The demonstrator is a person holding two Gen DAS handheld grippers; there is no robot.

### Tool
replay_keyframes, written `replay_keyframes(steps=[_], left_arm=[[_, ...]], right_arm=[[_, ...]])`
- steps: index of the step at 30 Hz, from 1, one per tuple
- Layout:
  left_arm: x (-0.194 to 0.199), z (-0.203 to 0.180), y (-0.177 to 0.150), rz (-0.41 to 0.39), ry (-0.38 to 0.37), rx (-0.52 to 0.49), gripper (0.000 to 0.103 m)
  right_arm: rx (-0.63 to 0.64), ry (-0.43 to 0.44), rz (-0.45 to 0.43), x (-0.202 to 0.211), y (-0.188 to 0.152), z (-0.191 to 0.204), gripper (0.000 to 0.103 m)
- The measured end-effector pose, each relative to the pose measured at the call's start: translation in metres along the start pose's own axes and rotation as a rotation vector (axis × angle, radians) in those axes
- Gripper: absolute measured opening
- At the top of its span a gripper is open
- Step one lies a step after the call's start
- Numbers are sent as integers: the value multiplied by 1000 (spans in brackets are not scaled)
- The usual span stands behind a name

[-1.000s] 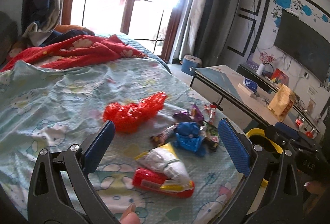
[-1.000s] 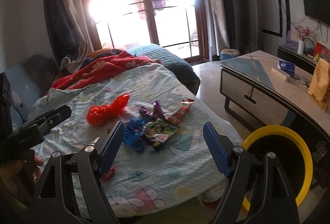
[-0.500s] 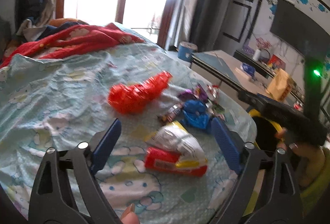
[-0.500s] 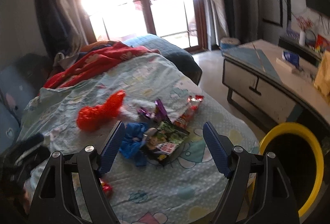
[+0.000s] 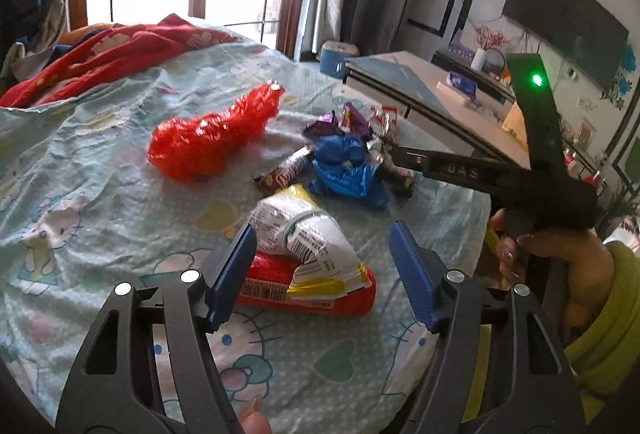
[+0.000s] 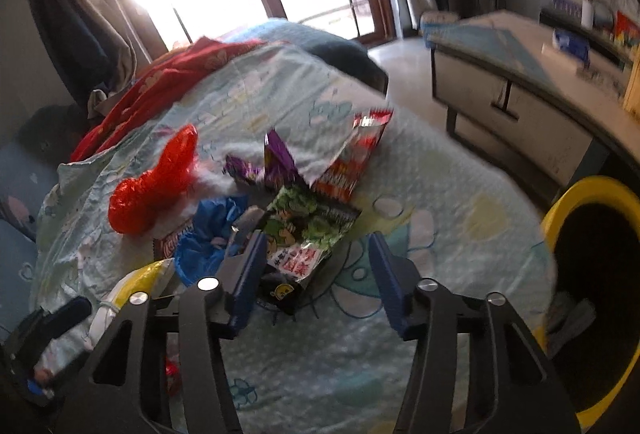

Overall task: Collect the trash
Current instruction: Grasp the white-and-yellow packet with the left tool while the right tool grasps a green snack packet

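Trash lies on a bed with a pale blue cartoon sheet. My left gripper is open, its fingers either side of a white, yellow and red snack bag. Beyond lie a red plastic bag, a blue plastic bag and small wrappers. My right gripper is open just above a green snack wrapper; it also shows in the left wrist view. The red bag, blue bag and a red wrapper are near it.
A yellow-rimmed black bin stands on the floor at the bed's right edge. A low table stands beyond it. A red blanket is bunched at the far end of the bed, before a bright window.
Both grippers have moved forward and down toward the trash. The left now straddles the white snack bag; the right has closed in on the green wrapper.
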State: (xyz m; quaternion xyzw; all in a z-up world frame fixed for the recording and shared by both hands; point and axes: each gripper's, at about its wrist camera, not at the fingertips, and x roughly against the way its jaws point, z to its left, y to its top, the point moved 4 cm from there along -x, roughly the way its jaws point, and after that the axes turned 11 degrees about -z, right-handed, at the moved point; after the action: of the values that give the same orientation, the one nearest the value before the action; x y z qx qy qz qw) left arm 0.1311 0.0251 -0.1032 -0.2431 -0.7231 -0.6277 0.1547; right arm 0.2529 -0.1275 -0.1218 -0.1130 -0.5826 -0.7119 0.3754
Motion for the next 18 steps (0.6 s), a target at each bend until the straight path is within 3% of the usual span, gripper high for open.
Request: replay_keyframes(steps=[6, 10, 11, 18], left_arm=[[-12, 5, -10, 43, 8, 5, 47], [-13, 6, -11, 42, 4, 7, 43], [-13, 7, -11, 42, -2, 13, 34], [-12, 13, -8, 38, -19, 53, 32]], right_arm=[[-22, 54, 24, -10, -12, 1, 15], [-40, 70, 5, -2, -14, -4, 12], [-39, 70, -3, 1, -15, -4, 12], [11, 58, -61, 26, -11, -5, 10]])
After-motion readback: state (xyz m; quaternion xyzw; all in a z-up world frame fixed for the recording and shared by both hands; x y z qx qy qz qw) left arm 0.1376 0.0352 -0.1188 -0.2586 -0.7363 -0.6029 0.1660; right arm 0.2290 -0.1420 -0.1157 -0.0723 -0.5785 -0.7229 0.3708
